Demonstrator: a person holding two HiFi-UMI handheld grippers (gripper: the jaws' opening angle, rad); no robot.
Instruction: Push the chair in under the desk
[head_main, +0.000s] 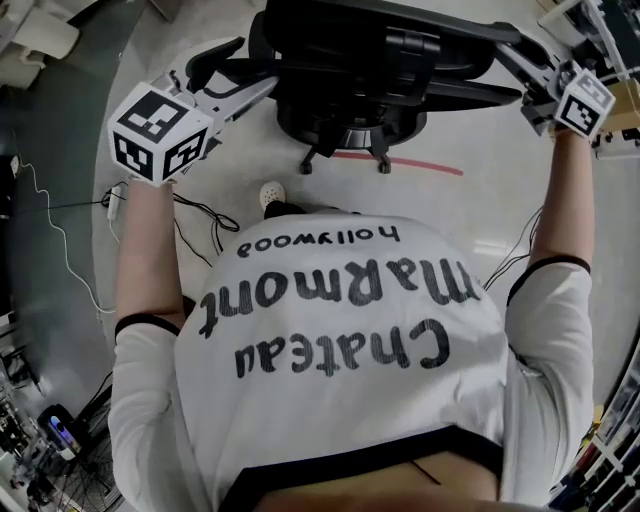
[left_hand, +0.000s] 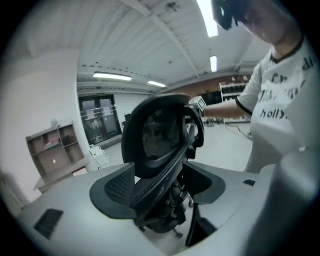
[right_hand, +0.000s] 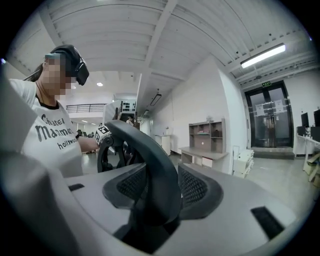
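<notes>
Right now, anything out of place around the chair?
Nothing spilled or broken. Loose cables trail on the floor beside the person's shoe, just left of the chair base in the head view; the casters might catch them.

i see black mesh-backed swivel office chair, frame and base all black. left gripper and right gripper: pale grey jaws, dark mesh-patterned pads, white cubes with black square markers. white cotton t-shirt: black lettering, black sleeve trim. thin red painted line on pale grey floor. white shoe.
</notes>
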